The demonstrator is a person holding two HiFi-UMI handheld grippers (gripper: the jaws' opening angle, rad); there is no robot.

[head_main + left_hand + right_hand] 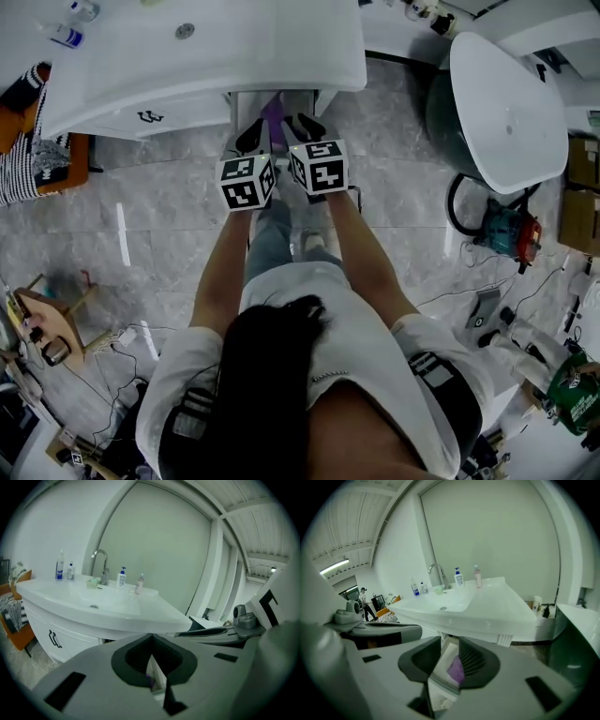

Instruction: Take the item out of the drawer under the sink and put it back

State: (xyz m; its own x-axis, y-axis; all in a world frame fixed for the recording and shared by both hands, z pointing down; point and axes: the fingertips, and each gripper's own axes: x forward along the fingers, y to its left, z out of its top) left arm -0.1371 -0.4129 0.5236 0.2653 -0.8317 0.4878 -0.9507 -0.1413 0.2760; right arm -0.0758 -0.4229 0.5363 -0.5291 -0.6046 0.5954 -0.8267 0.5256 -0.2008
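- The purple thing (pixel 274 120) lies in the open drawer (pixel 443 660) right under the sink (pixel 206 47), at the middle of the sink's front.
- It looks small and thin. My guess is that it is light, and one gripper could lift it.
- It may be soft, like cloth or a little bag, but it is too blurry to be sure. If it is soft, it will bend and hang down when it is picked up.
- It does not look like a thing that breaks. It might slip if it is smooth, so a firm pinch would be best.
- A good place to grab it is the end that sticks out from under the sink's front edge. There the drawer is open from above.
- The left gripper (pixel 151 637) is in front of the sink, above the drawer. Its two jaws look pressed together at the tips, and nothing is pinched between them.
- The right gripper (pixel 450 641) is just beside it, also in front of the sink. Its jaws are partly spread, with a gap between them.
- The purple thing shows through that gap, close to one pad. It looks to be down in the drawer, and the pads do not seem to press on it. So I think this gripper holds nothing.
- Neither gripper touches the sink.
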